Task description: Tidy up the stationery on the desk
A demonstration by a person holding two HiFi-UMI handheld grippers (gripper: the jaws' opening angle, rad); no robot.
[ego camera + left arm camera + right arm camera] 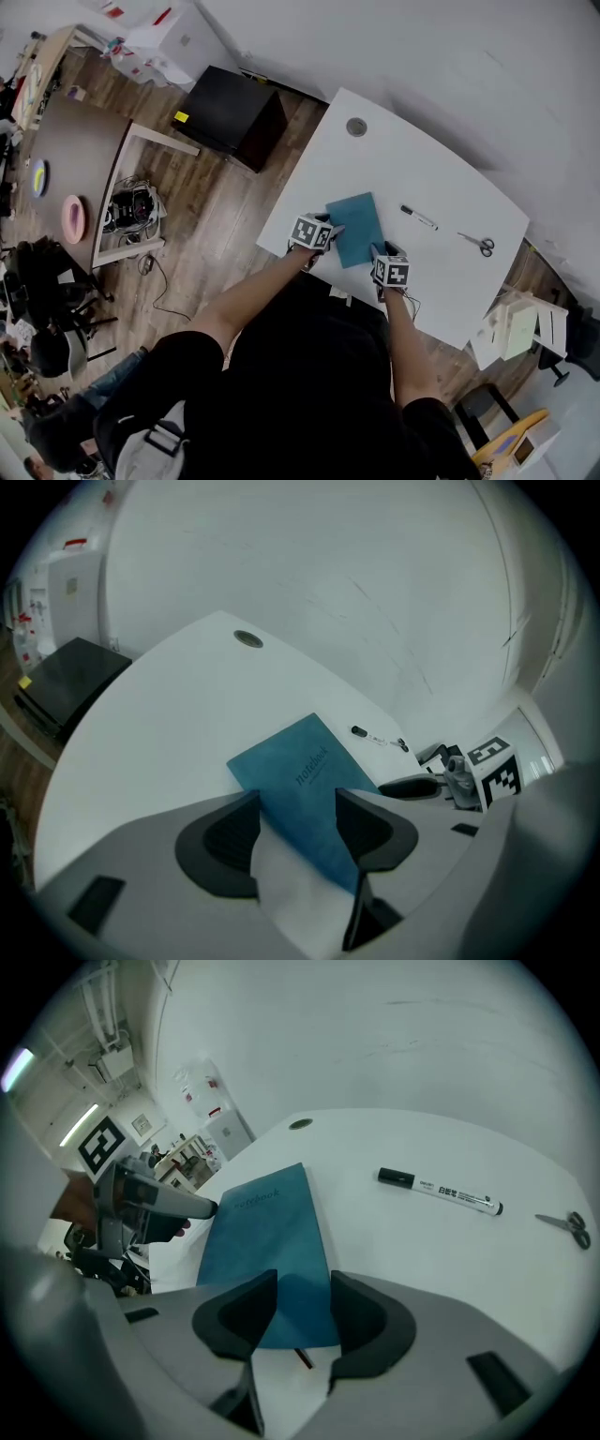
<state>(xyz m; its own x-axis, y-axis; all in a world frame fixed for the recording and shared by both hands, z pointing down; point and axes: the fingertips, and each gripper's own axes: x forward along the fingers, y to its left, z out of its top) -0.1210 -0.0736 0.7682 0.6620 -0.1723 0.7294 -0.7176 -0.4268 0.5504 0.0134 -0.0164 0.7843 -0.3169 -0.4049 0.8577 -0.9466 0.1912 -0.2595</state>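
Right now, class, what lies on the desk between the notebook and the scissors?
One marker, apart from both the notebook and the scissors; the head view shows it plainly.

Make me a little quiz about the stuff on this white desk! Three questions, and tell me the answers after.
1. True or false: the scissors lie on top of the blue notebook.
2. What lies on the desk between the notebook and the scissors? A) a marker B) a cup C) a ruler
3. Are the left gripper's jaws apart or together?

Key: 1 false, they lie apart on the desk. 2 A. 3 apart.
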